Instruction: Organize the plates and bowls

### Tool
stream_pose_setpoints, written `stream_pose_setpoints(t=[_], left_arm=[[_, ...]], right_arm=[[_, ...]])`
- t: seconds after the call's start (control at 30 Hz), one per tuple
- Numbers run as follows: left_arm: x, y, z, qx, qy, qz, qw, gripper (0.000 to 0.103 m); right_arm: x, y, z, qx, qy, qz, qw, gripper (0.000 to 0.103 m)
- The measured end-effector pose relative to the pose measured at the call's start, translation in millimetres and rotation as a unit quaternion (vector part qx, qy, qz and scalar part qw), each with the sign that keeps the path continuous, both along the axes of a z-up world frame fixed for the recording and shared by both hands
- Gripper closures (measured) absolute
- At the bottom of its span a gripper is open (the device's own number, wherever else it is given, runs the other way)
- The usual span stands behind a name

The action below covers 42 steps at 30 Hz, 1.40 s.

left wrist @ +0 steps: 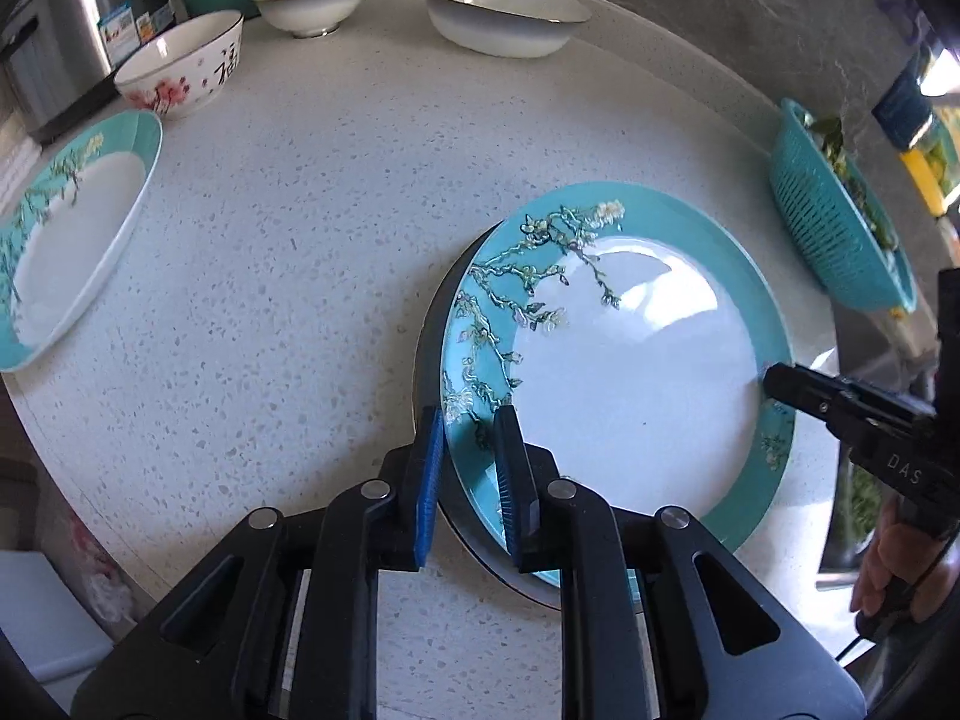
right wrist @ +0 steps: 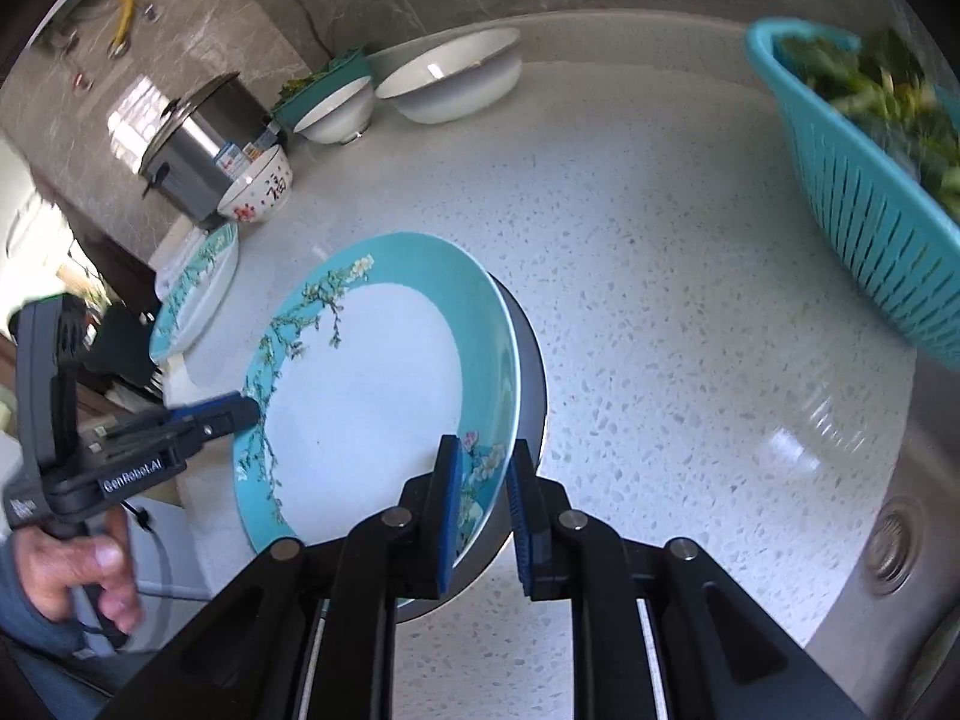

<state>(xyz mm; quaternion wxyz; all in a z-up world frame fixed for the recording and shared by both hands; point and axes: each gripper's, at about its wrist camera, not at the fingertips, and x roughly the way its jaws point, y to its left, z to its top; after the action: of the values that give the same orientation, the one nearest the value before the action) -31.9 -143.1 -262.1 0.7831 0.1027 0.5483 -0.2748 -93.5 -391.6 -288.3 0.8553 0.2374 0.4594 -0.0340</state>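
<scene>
A: Teal-rimmed, the plate (left wrist: 630,384) carried almond-blossom branches round a white centre, and it sat on a dark plate (left wrist: 435,324) on the speckled countertop (left wrist: 300,300).

B: Glazed porcelain looked stiff, slick and breakable, so the rim was the place to take it.

A: Both tongs were narrow. The left gripper (left wrist: 471,480) pinched the near rim; the right gripper (right wrist: 483,510) straddled the opposite rim, and I couldn't tell whether its pads pressed.

B: Another matching plate (left wrist: 66,240) lay well apart.
</scene>
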Motion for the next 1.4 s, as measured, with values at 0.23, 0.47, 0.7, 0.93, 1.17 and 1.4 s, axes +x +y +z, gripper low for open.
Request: stream_pose_setpoints(t=[0.23, 0.47, 0.7, 0.93, 1.17, 1.4], left_arm=[[-7.5, -15.7, -1.4, 0.024, -0.02, -0.016, 0.9994, 0.082], [-7.6, -10.1, 1.4, 0.017, -0.009, -0.012, 0.9997, 0.078], [-10.4, 4.6, 15.8, -0.013, 0.004, -0.025, 0.9996, 0.027], [29.1, 72.7, 43.8, -0.043, 0.061, 0.045, 0.9962, 0.002], [100.9, 177.4, 70.5, -0.055, 0.062, 0.179, 0.9804, 0.001], [164.4, 277.7, 65.3, -0.068, 0.048, 0.326, 0.9418, 0.003]], right_arm=[[-2.3, 20.8, 2.8, -0.078, -0.005, 0.014, 0.997, 0.07], [-4.4, 34.1, 1.6, -0.138, -0.008, 0.027, 0.99, 0.063], [-10.7, 31.0, 11.2, -0.132, -0.025, -0.003, 0.991, 0.033], [6.7, 12.0, 44.3, 0.021, -0.011, 0.03, 0.999, 0.016], [99.8, 21.1, 86.3, 0.105, -0.018, 0.108, 0.988, 0.016], [236.9, 68.5, 75.7, 0.187, -0.002, 0.181, 0.966, 0.018]])
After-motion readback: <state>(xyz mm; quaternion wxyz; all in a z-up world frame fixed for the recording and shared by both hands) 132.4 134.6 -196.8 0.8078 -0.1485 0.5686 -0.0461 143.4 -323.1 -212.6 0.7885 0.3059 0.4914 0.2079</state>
